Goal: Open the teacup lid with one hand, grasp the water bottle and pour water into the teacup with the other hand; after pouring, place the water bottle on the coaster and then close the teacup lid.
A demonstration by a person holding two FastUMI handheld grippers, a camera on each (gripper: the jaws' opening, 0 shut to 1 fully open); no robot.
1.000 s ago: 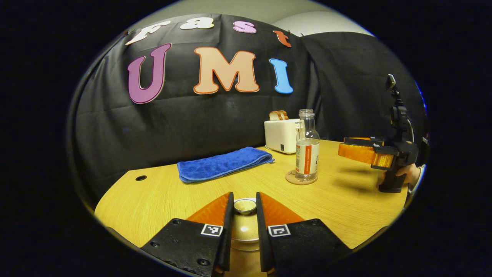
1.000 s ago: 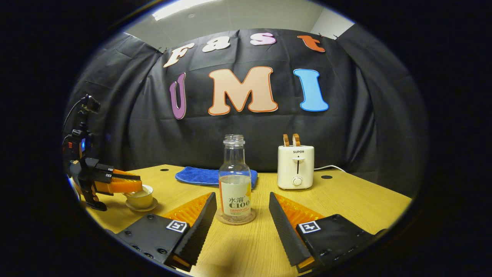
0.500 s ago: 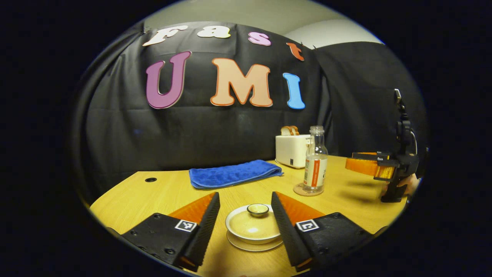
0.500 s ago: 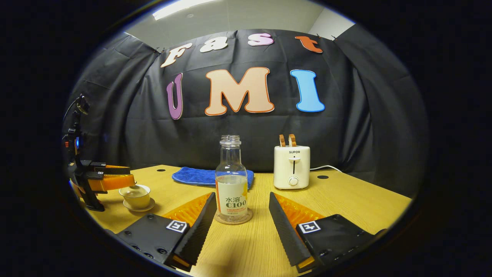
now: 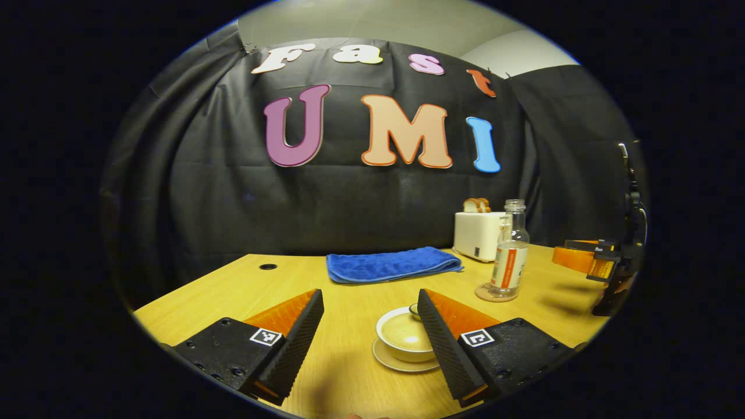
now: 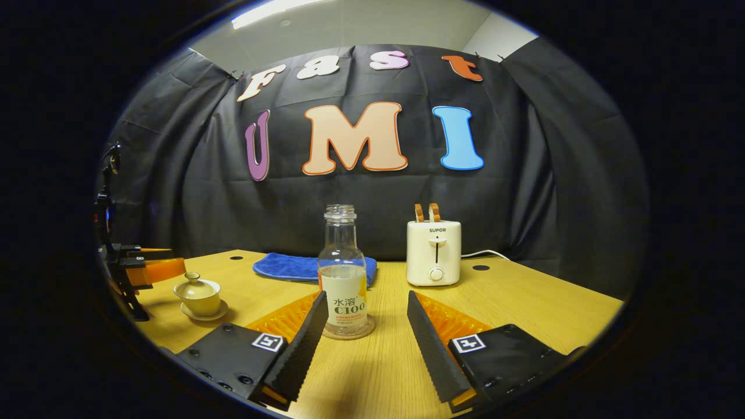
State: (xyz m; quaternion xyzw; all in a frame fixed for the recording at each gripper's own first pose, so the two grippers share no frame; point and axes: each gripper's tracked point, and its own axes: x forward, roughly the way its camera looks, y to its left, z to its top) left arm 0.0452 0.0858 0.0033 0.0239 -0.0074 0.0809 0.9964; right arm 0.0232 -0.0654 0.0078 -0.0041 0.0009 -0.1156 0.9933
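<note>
I saw a pale cream teacup [image 6: 199,294] with its matching lid and saucer on my light yellow wood-grain table [image 6: 524,302]. The water bottle [image 6: 343,273] was clear glass with a white label marked in orange, on a tan coaster [image 6: 349,333]. The folded towel [image 5: 393,265] was bright blue; the toaster [image 6: 433,253] cream-white.

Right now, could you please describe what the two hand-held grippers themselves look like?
The left hand-held gripper and the right hand-held gripper look alike: each has two wedge-shaped fingers with ridged inner faces, mounted on black blocks fastened with screws. Each block carries a small square black-and-white marker. Seen from the side in the right gripper view, the left one has a black pistol-style handle and a tall black mast above it.
</note>
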